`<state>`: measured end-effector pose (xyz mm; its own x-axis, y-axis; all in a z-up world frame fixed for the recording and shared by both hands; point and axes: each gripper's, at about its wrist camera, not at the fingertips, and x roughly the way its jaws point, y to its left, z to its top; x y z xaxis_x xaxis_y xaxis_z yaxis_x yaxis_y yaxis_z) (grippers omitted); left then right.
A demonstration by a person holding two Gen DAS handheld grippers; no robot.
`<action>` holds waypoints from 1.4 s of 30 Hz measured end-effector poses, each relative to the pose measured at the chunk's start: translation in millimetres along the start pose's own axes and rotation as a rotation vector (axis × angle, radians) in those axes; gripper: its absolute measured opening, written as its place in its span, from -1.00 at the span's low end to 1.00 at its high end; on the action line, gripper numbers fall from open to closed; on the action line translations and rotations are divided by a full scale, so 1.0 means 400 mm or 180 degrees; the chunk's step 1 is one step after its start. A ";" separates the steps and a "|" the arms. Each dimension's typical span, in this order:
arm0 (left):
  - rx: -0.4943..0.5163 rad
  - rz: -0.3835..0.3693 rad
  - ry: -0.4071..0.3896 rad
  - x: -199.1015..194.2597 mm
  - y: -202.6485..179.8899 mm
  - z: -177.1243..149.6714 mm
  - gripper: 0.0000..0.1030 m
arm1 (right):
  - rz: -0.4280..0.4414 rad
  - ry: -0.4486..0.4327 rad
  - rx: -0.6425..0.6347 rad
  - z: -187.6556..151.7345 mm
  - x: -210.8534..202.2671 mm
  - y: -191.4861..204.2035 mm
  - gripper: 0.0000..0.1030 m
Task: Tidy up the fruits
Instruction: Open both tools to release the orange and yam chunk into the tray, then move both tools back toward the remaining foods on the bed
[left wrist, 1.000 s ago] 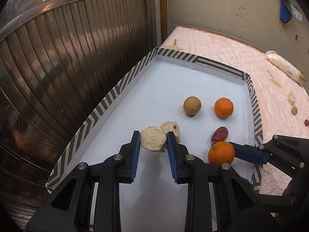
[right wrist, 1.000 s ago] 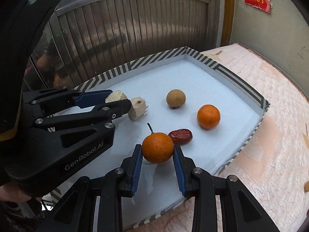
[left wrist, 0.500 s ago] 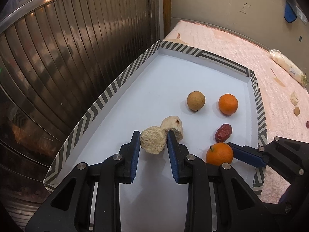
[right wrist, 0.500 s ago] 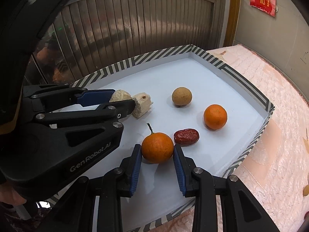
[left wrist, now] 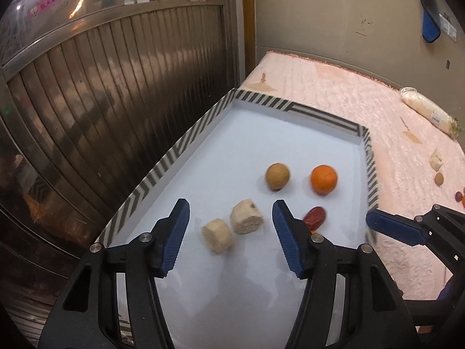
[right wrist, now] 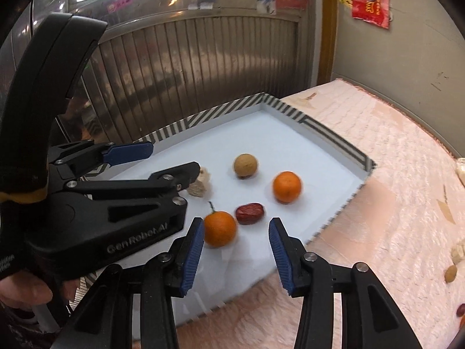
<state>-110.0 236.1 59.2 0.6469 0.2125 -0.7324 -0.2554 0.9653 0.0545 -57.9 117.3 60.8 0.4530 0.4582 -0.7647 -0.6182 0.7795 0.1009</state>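
Looks like the drop-off step is wrapping up. Both sets of jaws have just been opening and grip nothing now. The left gripper point(left wrist: 231, 238) has a pale chunk point(left wrist: 217, 235) lying loose between its jaws on the tray point(left wrist: 162, 163), a second chunk point(left wrist: 247, 216) touching it at 1 o'clock. The right gripper point(right wrist: 235, 247) has the stemmed orange point(right wrist: 219, 228) sitting free by its left pad, a red date point(right wrist: 249, 213) just beside it at 2 o'clock. Next move, I'd guess: back off and grab the strays on the pink bed cover point(right wrist: 392, 174) at 3 o'clock.
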 end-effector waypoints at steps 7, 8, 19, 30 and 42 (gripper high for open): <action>0.0101 -0.0139 -0.0036 -0.013 -0.076 0.012 0.16 | -0.0156 -0.0080 0.0253 -0.026 -0.050 -0.079 -0.14; 0.0110 -0.0162 -0.0044 -0.015 -0.088 0.015 0.16 | -0.0179 -0.0090 0.0280 -0.028 -0.056 -0.086 -0.14; 0.0345 -0.0462 0.0006 -0.013 -0.248 0.022 0.16 | -0.0571 -0.0089 0.0674 -0.094 -0.116 -0.209 -0.13; 0.0530 -0.0787 0.0119 -0.006 -0.395 0.027 0.16 | -0.0930 -0.0101 0.1058 -0.179 -0.193 -0.346 -0.13; 0.0791 -0.0965 0.0144 -0.013 -0.556 0.025 0.16 | -0.1403 -0.0169 0.1617 -0.304 -0.309 -0.514 -0.12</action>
<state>-49.2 21.9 57.7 0.6326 -0.0895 -0.7693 0.1278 0.9917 -0.0103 -64.9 -151.4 57.3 0.6327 0.0615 -0.7720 0.0046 0.9965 0.0832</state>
